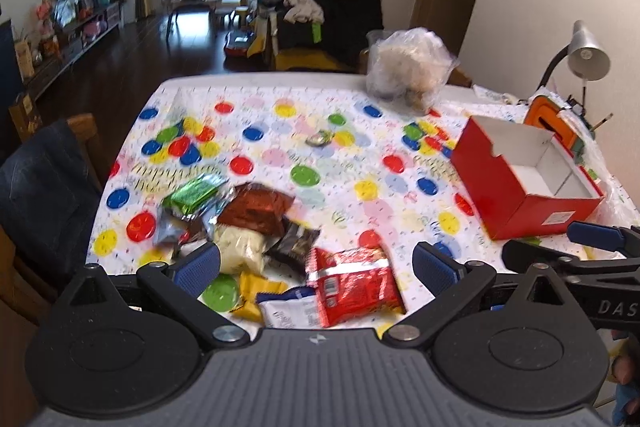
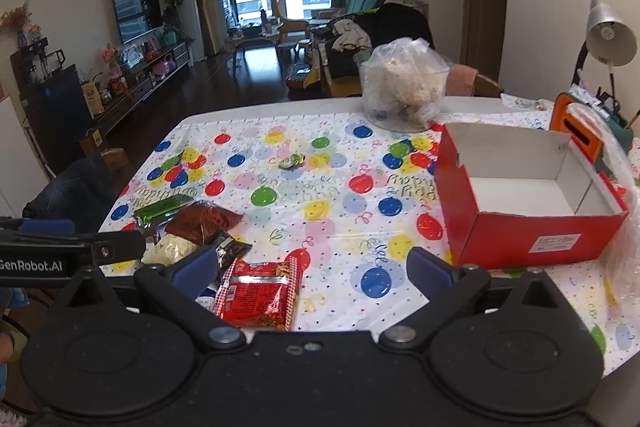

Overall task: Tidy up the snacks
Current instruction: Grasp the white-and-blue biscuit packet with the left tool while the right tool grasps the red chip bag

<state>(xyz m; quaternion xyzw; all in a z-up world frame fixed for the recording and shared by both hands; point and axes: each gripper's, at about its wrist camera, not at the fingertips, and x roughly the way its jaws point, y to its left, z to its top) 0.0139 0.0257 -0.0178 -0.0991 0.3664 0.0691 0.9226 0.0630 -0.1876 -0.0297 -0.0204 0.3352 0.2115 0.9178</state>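
Note:
A pile of snack packets lies at the table's near left: a red packet (image 1: 354, 285) (image 2: 260, 295), a brown one (image 1: 256, 207) (image 2: 204, 221), a green one (image 1: 194, 191) (image 2: 162, 207), a cream one (image 1: 240, 247), a yellow one (image 1: 256, 293) and a white one (image 1: 290, 311). An open, empty red box (image 1: 524, 179) (image 2: 528, 199) stands at the right. My left gripper (image 1: 316, 267) is open above the pile, holding nothing. My right gripper (image 2: 310, 267) is open and empty, between the pile and the box. It also shows in the left wrist view (image 1: 600, 239).
A clear tub with a plastic bag (image 1: 408, 67) (image 2: 404, 87) stands at the far edge. A small wrapper (image 1: 320, 138) (image 2: 292, 160) lies mid-table. A desk lamp (image 1: 588, 55) (image 2: 610, 35) and an orange holder (image 1: 550, 119) (image 2: 576, 131) stand far right. A chair with a jacket (image 1: 44, 183) is at the left.

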